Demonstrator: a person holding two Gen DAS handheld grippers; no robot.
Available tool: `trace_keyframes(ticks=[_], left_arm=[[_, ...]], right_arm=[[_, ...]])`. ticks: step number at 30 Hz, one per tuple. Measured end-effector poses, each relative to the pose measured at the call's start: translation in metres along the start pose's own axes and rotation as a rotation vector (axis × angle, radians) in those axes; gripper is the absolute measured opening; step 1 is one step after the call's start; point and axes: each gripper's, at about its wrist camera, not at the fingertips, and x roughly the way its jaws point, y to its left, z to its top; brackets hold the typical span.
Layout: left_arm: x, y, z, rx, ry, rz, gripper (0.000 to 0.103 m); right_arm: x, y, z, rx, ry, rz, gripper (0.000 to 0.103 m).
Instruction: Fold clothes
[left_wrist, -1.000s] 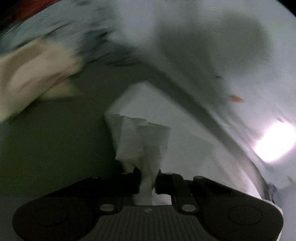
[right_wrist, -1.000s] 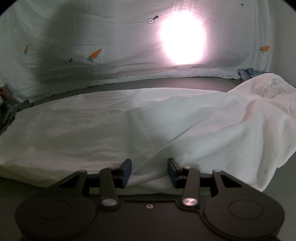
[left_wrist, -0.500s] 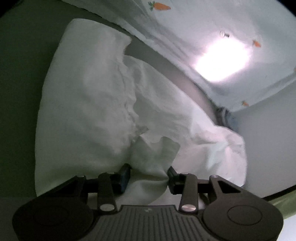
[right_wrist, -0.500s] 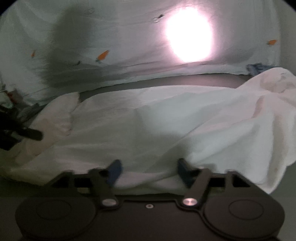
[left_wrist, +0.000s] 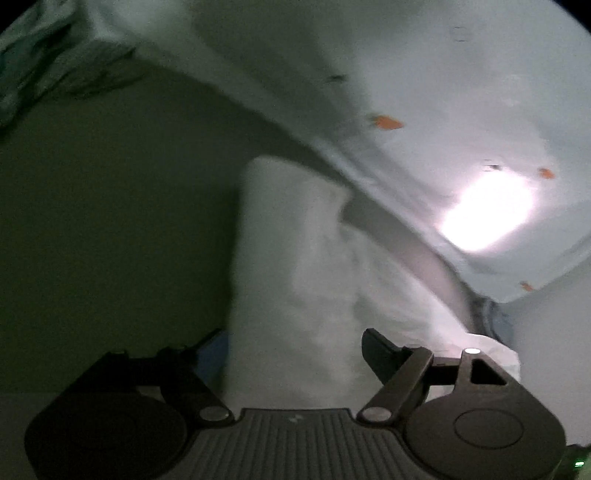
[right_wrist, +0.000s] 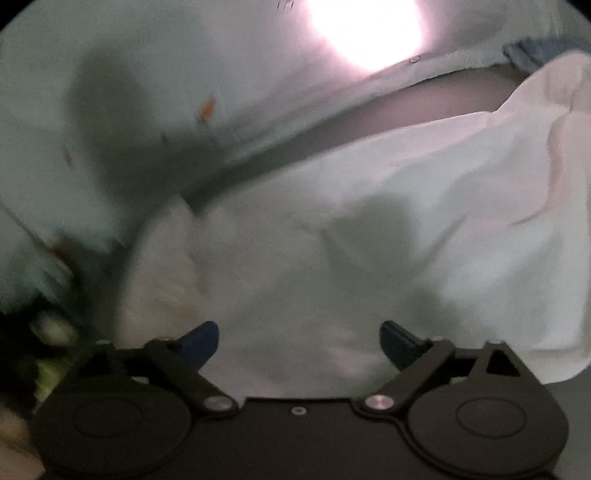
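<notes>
White, soft cotton is what you are working with: the white cloth garment (right_wrist: 369, 229) lies spread on the dark grey-green worktop (left_wrist: 110, 221), just short of the pale carrot-print sheet (left_wrist: 424, 74) hanging along the worktop's far edge.

Your right gripper (right_wrist: 299, 339) stands over the garment's near edge. Its jaws are wide apart and have only just been opening; cloth lies under the gap, but neither blue pad presses on it, so nothing is held. From this hand the garment stretches away to the right, rising into a rumpled heap near the far right corner, with its long axis running along the worktop's far edge.

Your left gripper (left_wrist: 295, 350) is likewise spread, its jaws having just been opening too, with no grip on anything. The garment's folded left end runs straight ahead between the jaws toward the sheet, with bare worktop to its left. The blur hides exactly where its edges fall.

I judge the next move turns on that rumpled right end: it lies well off from both hands, nearer your right one, so your right gripper should reach along the long axis for it. The left end already looks folded over; expect the loose cloth to sag when lifted.
</notes>
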Motion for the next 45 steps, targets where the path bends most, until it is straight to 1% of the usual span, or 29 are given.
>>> trace_keyframes(ticks=[1, 2, 3, 4, 5, 6, 8, 10, 11, 13, 14, 15, 18, 20, 22, 25, 28, 30, 31, 32, 33, 35, 37, 39, 41, 43, 45], left_arm=[[0.005, 0.005, -0.002, -0.027, 0.026, 0.01, 0.08], [0.009, 0.01, -0.005, -0.053, 0.051, 0.02, 0.08], [0.014, 0.015, -0.007, -0.08, 0.077, 0.03, 0.08], [0.019, 0.019, -0.01, -0.101, 0.104, 0.033, 0.08], [0.021, 0.019, -0.012, -0.104, 0.107, 0.032, 0.082], [0.021, 0.017, -0.009, -0.094, 0.097, 0.019, 0.086], [0.021, 0.019, -0.005, -0.09, 0.115, 0.007, 0.089], [0.025, 0.024, -0.001, -0.131, 0.127, -0.026, 0.095], [0.028, 0.028, -0.001, -0.155, 0.129, -0.042, 0.096], [0.028, 0.03, -0.001, -0.183, 0.134, -0.063, 0.097], [0.029, 0.032, 0.0, -0.188, 0.137, -0.068, 0.097], [0.03, 0.033, 0.001, -0.192, 0.14, -0.073, 0.097], [0.037, 0.03, 0.002, -0.191, 0.144, -0.081, 0.101], [0.037, 0.028, 0.003, -0.184, 0.147, -0.086, 0.102], [0.036, 0.028, 0.003, -0.175, 0.149, -0.089, 0.103], [0.037, 0.028, 0.003, -0.171, 0.148, -0.092, 0.103], [0.037, 0.03, 0.003, -0.19, 0.15, -0.099, 0.103], [0.036, 0.033, 0.004, -0.206, 0.152, -0.106, 0.103], [0.036, 0.034, 0.004, -0.214, 0.153, -0.11, 0.103], [0.035, 0.035, 0.004, -0.221, 0.154, -0.113, 0.103], [0.036, 0.035, 0.004, -0.224, 0.154, -0.115, 0.103], [0.037, 0.033, 0.005, -0.227, 0.159, -0.107, 0.103], [0.038, 0.031, 0.007, -0.235, 0.166, -0.089, 0.103], [0.039, 0.026, 0.009, -0.227, 0.175, -0.064, 0.103], [0.042, 0.017, 0.011, -0.173, 0.196, -0.031, 0.103], [0.043, -0.001, 0.013, -0.087, 0.19, 0.059, 0.103], [0.043, -0.022, 0.013, 0.033, 0.161, 0.159, 0.103]], right_arm=[[0.0, -0.001, 0.003, 0.055, -0.01, 0.05, 0.084], [0.002, -0.004, 0.006, 0.121, -0.018, 0.103, 0.077], [0.007, -0.009, 0.007, 0.208, -0.02, 0.163, 0.062], [0.015, -0.015, 0.006, 0.308, -0.015, 0.221, 0.054], [0.023, -0.022, 0.005, 0.408, -0.009, 0.279, 0.043], [0.032, -0.027, 0.003, 0.502, 0.001, 0.323, 0.036], [0.055, -0.034, -0.002, 0.653, 0.04, 0.374, 0.032], [0.076, -0.034, -0.007, 0.719, 0.088, 0.406, 0.033], [0.085, -0.031, -0.007, 0.719, 0.117, 0.405, 0.034], [0.106, -0.021, -0.005, 0.686, 0.189, 0.378, 0.039], [0.115, -0.015, -0.002, 0.658, 0.223, 0.355, 0.047], [0.125, -0.01, 0.0, 0.635, 0.253, 0.337, 0.052], [0.152, -0.001, 0.003, 0.629, 0.322, 0.344, 0.053], [0.165, 0.0, 0.006, 0.652, 0.354, 0.329, 0.056], [0.173, 0.001, 0.009, 0.66, 0.372, 0.323, 0.057], [0.18, 0.006, 0.016, 0.627, 0.412, 0.333, 0.058], [0.186, 0.019, 0.022, 0.529, 0.48, 0.38, 0.058], [0.191, 0.029, 0.021, 0.486, 0.539, 0.416, 0.054], [0.196, 0.034, 0.019, 0.474, 0.571, 0.416, 0.052], [0.199, 0.039, 0.017, 0.449, 0.584, 0.398, 0.046], [0.202, 0.044, 0.015, 0.411, 0.582, 0.374, 0.04], [0.204, 0.054, 0.013, 0.334, 0.569, 0.338, 0.039], [0.199, 0.066, 0.017, 0.252, 0.528, 0.348, 0.036], [0.187, 0.081, 0.024, 0.129, 0.474, 0.367, 0.027], [0.173, 0.095, 0.034, 0.012, 0.41, 0.382, 0.025], [0.159, 0.105, 0.045, -0.06, 0.34, 0.395, 0.024], [0.142, 0.106, 0.056, -0.069, 0.266, 0.408, 0.023]])
